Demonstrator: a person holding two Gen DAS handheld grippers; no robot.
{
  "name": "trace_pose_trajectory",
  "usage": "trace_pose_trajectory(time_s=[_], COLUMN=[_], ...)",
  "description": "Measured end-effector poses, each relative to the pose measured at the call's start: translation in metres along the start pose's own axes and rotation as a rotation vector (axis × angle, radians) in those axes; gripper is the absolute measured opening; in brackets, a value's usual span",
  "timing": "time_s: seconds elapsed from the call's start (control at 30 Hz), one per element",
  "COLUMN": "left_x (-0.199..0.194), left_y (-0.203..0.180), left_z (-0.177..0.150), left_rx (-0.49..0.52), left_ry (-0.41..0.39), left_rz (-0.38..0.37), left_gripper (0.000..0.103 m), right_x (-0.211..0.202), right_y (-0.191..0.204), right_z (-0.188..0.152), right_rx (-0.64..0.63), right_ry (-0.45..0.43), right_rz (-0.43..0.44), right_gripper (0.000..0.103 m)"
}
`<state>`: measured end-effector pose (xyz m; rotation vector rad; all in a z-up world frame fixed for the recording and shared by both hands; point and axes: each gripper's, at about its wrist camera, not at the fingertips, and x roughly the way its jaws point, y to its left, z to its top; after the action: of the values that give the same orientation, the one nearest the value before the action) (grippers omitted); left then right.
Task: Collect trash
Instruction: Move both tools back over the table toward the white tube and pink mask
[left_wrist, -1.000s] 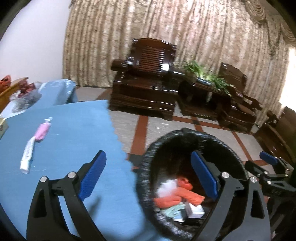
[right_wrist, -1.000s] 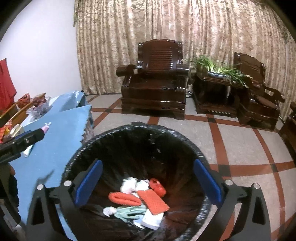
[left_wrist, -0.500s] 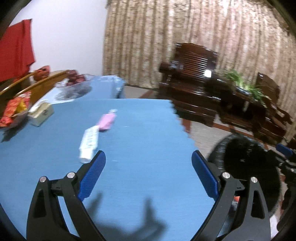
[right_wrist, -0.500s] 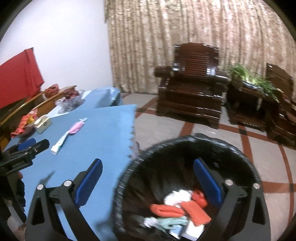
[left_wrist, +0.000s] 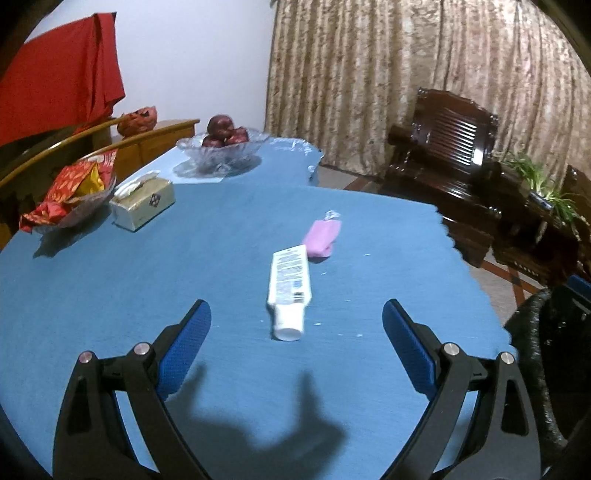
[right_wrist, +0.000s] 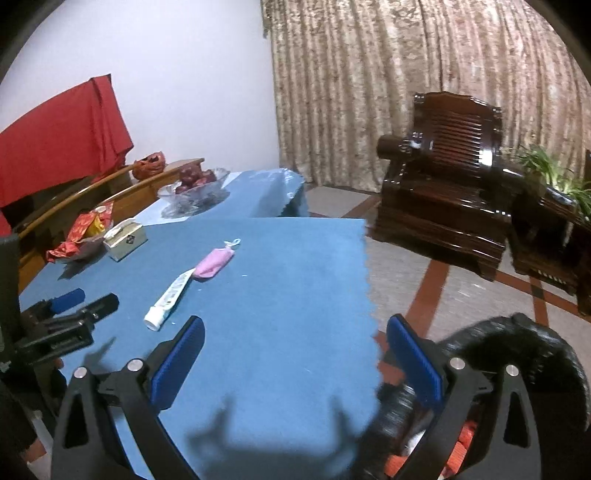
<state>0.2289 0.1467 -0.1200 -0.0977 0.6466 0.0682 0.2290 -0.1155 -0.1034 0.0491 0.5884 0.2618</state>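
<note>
The left tongs (left_wrist: 295, 328) hover low over the blue-covered counter (left_wrist: 110, 295), spread wide and empty, aimed straight at a white tube (left_wrist: 289, 286) lying with its cap end toward them. A pink pouch (left_wrist: 322, 240) touches the tube's far end. The right tongs (right_wrist: 295, 350) are likewise wide apart and hold nothing, poised above the counter's near edge, with the black-lined trash bin (right_wrist: 517, 354) just beyond the right finger. Orange scraps show inside the bin.
</note>
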Motion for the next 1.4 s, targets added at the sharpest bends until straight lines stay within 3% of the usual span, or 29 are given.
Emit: trace_pose_trajectory(time_s=[0.1,0.13,0.3,0.5,0.7,0.87,1.03,1.4], left_x=[0.018,0.026,0.058,0.086,0.100,0.109,0.105,0.076], left_y=[0.005,0.007,0.014,0.018,0.013,0.012,0.015,0.042], left_z=[-0.003,-0.005,-0.009,-0.013,-0.016,-0.017,-0.017,0.008], left_rx=[-0.003,-0.002,-0.017,-0.029,-0.023,-0.032,-0.051,-0.062], left_ry=[0.025,0.038,0.096,0.159,0.192,0.225,0.208,0.076], left_rz=[0.003,0.003,-0.012,-0.030,-0.038,-0.069,-0.085,-0.006], left_gripper=[0.089,0.083,0.076,0.059,0.056,0.029,0.028,0.028], right_x=[0.021,0.025,0.051,0.072,0.088,0.100,0.114,0.154], right_y=[0.010,0.012,0.021,0.022,0.024,0.024,0.026,0.054], right_z=[0.002,0.002,0.001,0.002,0.003,-0.001,-0.004,0.012], right_rx=[-0.004,-0.004,-0.012,-0.015,-0.018,-0.016,-0.013,-0.033], right_ry=[0.018,0.023,0.051,0.072,0.087,0.106,0.130,0.138], right_rz=[0.010,0.013,0.023,0.027,0.027,0.025,0.027,0.081], right_gripper=[0.097,0.097,0.097,0.097,0.097,0.097,0.097,0.097])
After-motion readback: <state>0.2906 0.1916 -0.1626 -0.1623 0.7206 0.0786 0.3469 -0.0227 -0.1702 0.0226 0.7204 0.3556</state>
